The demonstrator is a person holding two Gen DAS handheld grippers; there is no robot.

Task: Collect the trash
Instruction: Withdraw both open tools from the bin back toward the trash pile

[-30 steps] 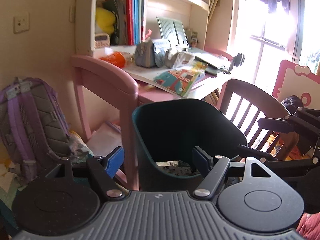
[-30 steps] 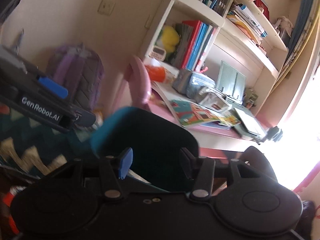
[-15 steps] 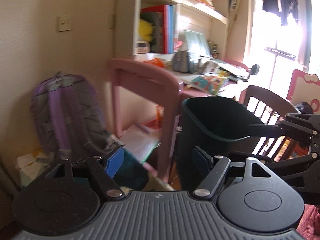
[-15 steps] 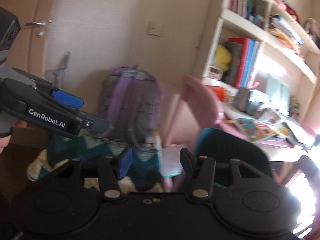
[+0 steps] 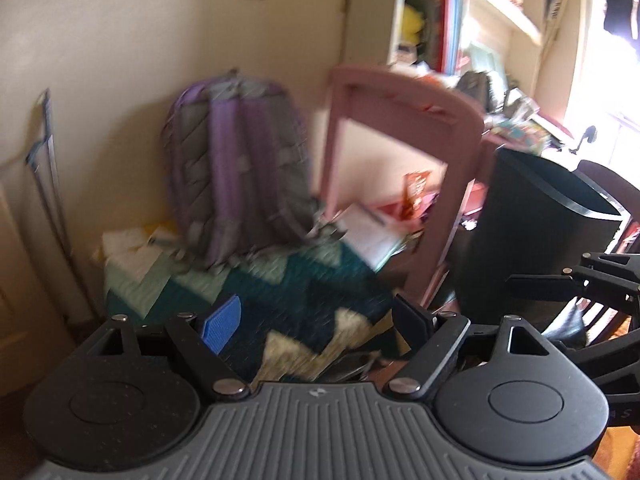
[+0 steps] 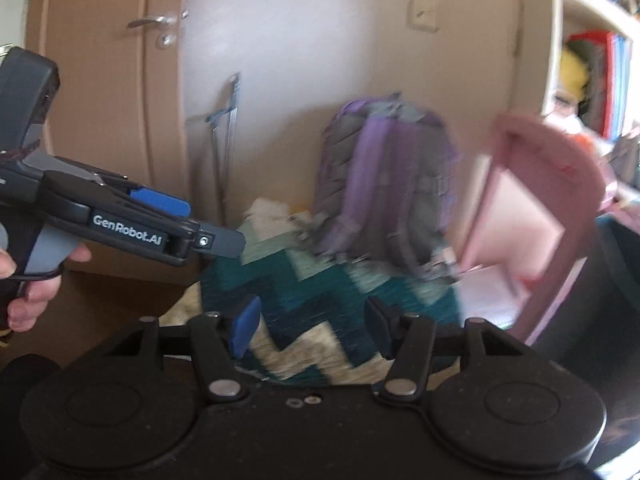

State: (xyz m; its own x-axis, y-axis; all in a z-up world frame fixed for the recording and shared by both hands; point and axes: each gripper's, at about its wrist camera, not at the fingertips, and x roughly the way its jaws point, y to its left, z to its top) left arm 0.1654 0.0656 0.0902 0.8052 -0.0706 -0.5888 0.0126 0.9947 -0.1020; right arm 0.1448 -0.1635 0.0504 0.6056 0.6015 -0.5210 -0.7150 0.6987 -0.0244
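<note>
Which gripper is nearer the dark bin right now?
Right. The right gripper reaches in beside the bin, overlapping it in view; the left gripper is off to the bin's left.

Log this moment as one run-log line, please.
phase: searching for trash | left gripper: open, empty | right gripper: open, empty | bin: right of pink desk | facing: purple backpack

Dark bin (image 5: 532, 236) upright beside pink desk; papers (image 5: 368, 232) strewn on floor under desk.
</note>
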